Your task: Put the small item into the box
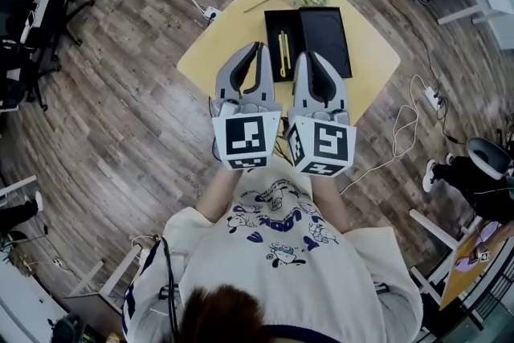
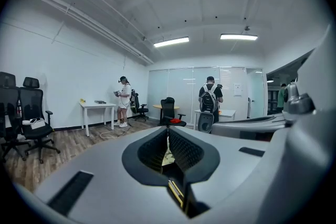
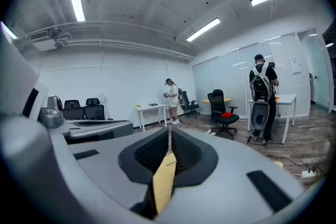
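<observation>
Left gripper (image 1: 259,46) and right gripper (image 1: 308,55), both clenched empty, hover side by side; between their tips the small item (image 1: 282,54) lies lengthwise near-to-far in the left half of the black box (image 1: 325,36), equally near either.

The table (image 1: 241,28) is yellow, the box (image 1: 325,36) black, the small item (image 1: 283,52) yellow, the floor (image 1: 120,108) brown woodgrain.
</observation>
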Available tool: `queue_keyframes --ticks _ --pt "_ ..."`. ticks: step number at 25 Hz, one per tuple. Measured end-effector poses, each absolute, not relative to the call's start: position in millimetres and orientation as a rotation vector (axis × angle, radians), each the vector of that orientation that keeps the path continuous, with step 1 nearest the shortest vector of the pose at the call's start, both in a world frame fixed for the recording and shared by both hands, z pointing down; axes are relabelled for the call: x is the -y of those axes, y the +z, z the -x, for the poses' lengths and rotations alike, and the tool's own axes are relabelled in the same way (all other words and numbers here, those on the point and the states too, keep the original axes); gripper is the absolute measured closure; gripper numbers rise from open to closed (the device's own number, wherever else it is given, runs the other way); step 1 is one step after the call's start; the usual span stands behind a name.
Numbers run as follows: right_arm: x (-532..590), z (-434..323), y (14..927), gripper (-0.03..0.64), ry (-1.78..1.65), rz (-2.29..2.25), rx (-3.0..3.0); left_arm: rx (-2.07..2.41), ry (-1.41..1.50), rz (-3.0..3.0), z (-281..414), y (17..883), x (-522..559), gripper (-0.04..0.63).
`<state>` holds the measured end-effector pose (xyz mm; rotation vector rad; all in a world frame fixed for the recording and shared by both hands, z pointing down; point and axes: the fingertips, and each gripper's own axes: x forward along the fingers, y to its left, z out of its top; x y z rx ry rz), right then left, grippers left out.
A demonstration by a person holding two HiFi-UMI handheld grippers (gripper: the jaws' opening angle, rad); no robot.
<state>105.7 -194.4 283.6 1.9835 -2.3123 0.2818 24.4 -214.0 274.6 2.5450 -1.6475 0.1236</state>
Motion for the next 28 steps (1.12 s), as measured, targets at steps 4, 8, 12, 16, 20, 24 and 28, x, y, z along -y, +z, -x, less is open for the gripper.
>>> queue_keyframes --ticks 4,8,12,16,20,24,28 --pt "190.4 -106.9 279.6 0.580 0.278 -1.988 2.324 1.652 0.114 -2.552 -26.3 269.5 208.3 0.574" --pt "188.0 -106.4 277.0 0.580 0.267 -1.988 2.324 1.655 0.107 -2.558 -26.1 265.7 205.0 0.574" --pt "183.6 -106.3 276.5 0.580 0.262 -1.990 2.324 1.657 0.106 -2.564 -26.0 264.8 200.8 0.574" --pt "182.4 -105.7 275.5 0.580 0.252 -1.992 2.322 1.657 0.105 -2.569 -25.0 263.5 198.3 0.574" --pt "181.8 -104.6 274.4 0.580 0.242 -1.995 2.322 1.658 0.096 -2.573 -23.8 261.6 196.1 0.574" --pt "179.5 -101.9 274.6 0.580 0.241 -1.995 2.320 1.658 0.088 -2.575 -20.7 260.3 193.4 0.574" --pt "174.3 -98.9 274.8 0.580 0.241 -1.996 2.316 1.654 0.086 -2.581 -18.1 259.1 188.1 0.574"
